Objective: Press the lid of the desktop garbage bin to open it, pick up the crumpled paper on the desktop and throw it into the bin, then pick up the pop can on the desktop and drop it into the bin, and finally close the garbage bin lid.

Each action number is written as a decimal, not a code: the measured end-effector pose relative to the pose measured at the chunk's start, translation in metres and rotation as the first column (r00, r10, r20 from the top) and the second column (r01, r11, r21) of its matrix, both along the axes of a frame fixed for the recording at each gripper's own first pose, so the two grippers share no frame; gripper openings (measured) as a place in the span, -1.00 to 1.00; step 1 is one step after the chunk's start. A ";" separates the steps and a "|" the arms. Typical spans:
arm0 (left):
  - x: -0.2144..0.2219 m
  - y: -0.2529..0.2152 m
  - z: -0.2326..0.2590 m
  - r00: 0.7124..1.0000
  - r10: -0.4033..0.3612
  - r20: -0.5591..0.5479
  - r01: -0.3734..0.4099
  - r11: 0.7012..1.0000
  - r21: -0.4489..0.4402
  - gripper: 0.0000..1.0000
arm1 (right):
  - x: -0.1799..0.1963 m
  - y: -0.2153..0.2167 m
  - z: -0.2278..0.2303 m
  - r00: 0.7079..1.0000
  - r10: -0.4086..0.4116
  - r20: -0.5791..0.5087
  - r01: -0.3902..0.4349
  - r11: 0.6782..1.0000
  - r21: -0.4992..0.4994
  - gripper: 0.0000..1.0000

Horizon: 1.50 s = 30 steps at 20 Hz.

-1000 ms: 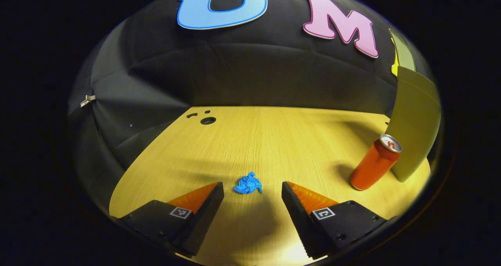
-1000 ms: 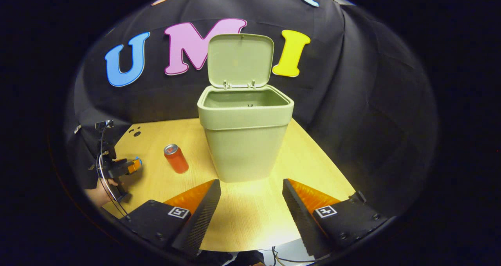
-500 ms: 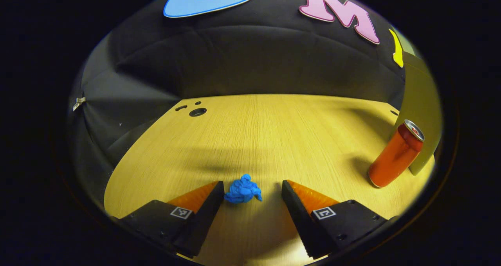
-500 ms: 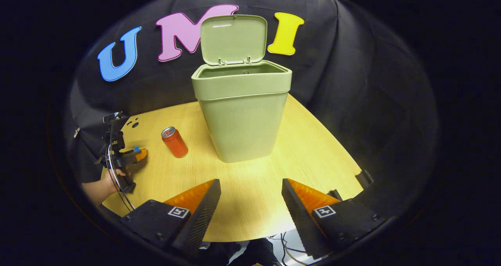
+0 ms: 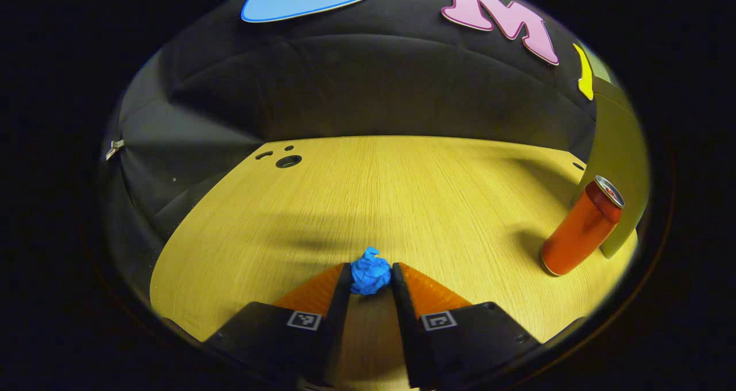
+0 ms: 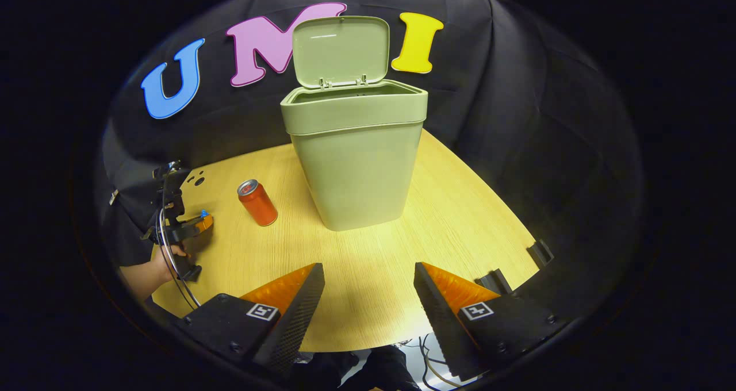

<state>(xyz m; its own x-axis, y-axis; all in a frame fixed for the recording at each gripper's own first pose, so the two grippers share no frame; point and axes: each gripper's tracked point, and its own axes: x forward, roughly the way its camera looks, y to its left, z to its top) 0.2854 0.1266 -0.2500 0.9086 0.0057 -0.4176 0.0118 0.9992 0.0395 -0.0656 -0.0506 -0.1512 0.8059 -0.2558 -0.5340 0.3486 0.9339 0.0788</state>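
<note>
In the left gripper view, my left gripper (image 5: 371, 279) is shut on the blue crumpled paper (image 5: 370, 271), low over the wooden desktop (image 5: 402, 195). An orange pop can (image 5: 581, 227) stands upright at the right, in front of the green bin's wall (image 5: 624, 149). In the right gripper view, the green bin (image 6: 356, 149) stands mid-table with its lid (image 6: 340, 50) raised upright. The pop can (image 6: 257, 203) stands left of the bin. Farther left, the left gripper (image 6: 202, 221) pinches the blue paper (image 6: 203, 213), held by a hand (image 6: 164, 259). My right gripper (image 6: 368, 276) is open and empty near the front edge.
Holes (image 5: 287, 161) mark the desktop's far left corner. Black clamps (image 6: 540, 252) sit on the right table edge. Cables (image 6: 425, 362) hang below the front edge. The black cloth wall closes in the back and the sides.
The left gripper's fingers closed onto the blue paper, which was loose between them half a second ago. The right gripper pulled back and down slightly from the bin.
</note>
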 end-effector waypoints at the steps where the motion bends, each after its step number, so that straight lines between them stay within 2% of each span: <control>1: 0.000 0.000 -0.001 1.000 -0.002 -0.001 0.002 1.000 0.001 -0.12 | -0.001 0.002 -0.001 1.000 0.003 -0.002 -0.003 1.000 0.000 0.97; 8: -0.003 -0.009 0.004 0.999 -0.041 -0.012 0.041 0.999 0.013 -0.40 | 0.001 0.001 -0.002 1.000 0.015 0.000 -0.015 1.000 -0.002 0.97; 9: -0.004 -0.012 0.005 0.999 -0.048 -0.010 0.048 0.999 0.009 -0.34 | 0.002 0.000 -0.002 1.000 0.018 0.001 -0.018 1.000 -0.003 0.97; 12: -0.011 -0.018 0.023 0.998 -0.053 0.015 0.053 0.998 0.016 -0.34 | 0.003 -0.001 -0.003 1.000 0.028 0.003 -0.028 1.000 0.007 0.97; 13: -0.016 -0.021 0.030 0.998 -0.058 0.022 0.058 0.998 0.020 -0.43 | 0.003 -0.001 -0.003 0.999 0.035 0.006 -0.035 0.999 0.015 0.97; 14: -0.020 -0.026 0.039 0.997 -0.067 0.031 0.066 0.998 0.022 -0.35 | 0.005 -0.003 -0.001 0.999 0.041 0.013 -0.041 0.999 0.015 0.98; 18: -0.041 -0.047 0.086 0.990 -0.110 0.092 0.108 0.994 0.025 -0.35 | 0.007 -0.013 -0.002 0.997 0.066 0.029 -0.067 0.997 0.024 0.97; 19: -0.047 -0.053 0.100 0.987 -0.115 0.111 0.114 0.993 0.015 -0.44 | 0.007 -0.016 -0.005 0.997 0.077 0.027 -0.078 0.997 0.028 0.97; 20: -0.052 -0.059 0.115 0.984 -0.117 0.131 0.117 0.993 0.008 -0.36 | 0.007 -0.020 -0.007 0.996 0.087 0.025 -0.088 0.996 0.028 0.98; 21: -0.057 -0.064 0.130 0.981 -0.119 0.151 0.120 0.993 0.005 -0.44 | 0.006 -0.025 -0.007 0.995 0.097 0.029 -0.098 0.995 0.027 0.97; 22: -0.062 -0.070 0.144 0.978 -0.119 0.170 0.120 0.993 0.005 -0.36 | 0.006 -0.031 -0.006 0.994 0.104 0.035 -0.105 0.994 0.026 0.98; 25: -0.073 -0.096 0.186 0.967 -0.131 0.218 0.138 0.990 -0.018 -0.36 | 0.010 -0.050 -0.003 0.992 0.112 0.066 -0.115 0.993 0.038 0.97; 26: -0.076 -0.107 0.200 0.962 -0.136 0.236 0.148 0.989 -0.031 -0.35 | 0.011 -0.057 -0.003 0.991 0.110 0.071 -0.114 0.992 0.047 0.98; 27: -0.080 -0.119 0.217 0.955 -0.145 0.260 0.161 0.986 -0.041 -0.44 | 0.012 -0.064 -0.004 0.991 0.107 0.075 -0.111 0.992 0.057 0.99; 28: -0.082 -0.133 0.235 0.945 -0.157 0.288 0.177 0.983 -0.044 -0.36 | 0.014 -0.070 -0.003 0.991 0.106 0.084 -0.111 0.992 0.066 0.99; 30: -0.089 -0.163 0.266 0.924 -0.190 0.332 0.216 0.975 -0.044 -0.36 | 0.014 -0.081 -0.002 0.988 0.114 0.103 -0.122 0.990 0.070 0.99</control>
